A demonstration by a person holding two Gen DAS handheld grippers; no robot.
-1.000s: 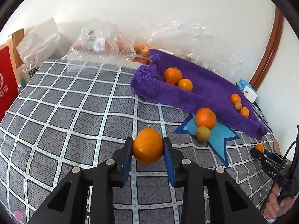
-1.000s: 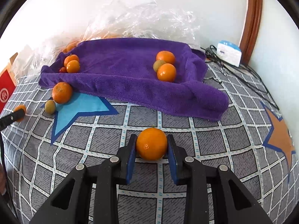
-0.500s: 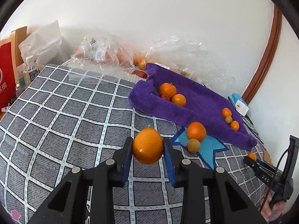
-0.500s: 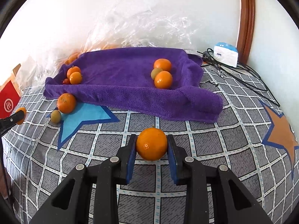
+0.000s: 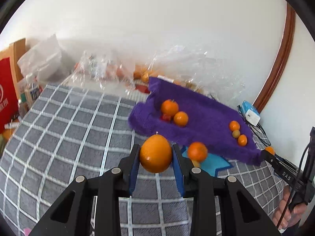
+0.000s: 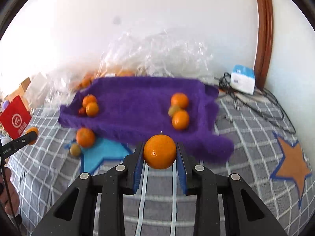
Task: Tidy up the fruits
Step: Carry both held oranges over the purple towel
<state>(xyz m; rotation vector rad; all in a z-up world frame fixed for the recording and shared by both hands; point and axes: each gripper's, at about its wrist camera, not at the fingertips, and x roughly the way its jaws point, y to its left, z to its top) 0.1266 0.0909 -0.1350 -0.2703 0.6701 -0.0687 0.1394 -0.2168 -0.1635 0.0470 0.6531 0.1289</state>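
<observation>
Oranges, stems up: left tongs (image 5: 156, 157) pinch one (image 5: 156, 153), right tongs (image 6: 159, 153) another (image 6: 159, 151).

"DAS" stands in white letters on the right hand-held gripper (image 5: 268, 151)'s black finger.

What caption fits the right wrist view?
Right tongs grip an orange above the checked bedspread, facing a purple towel holding two fruit clusters.

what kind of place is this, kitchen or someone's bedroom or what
Most likely a bedroom at home: the fruit lies on a grey checked bedspread with star patches, not a counter. A white wall with a wooden door frame stands behind it, and a charger with cables lies by the purple towel.
</observation>
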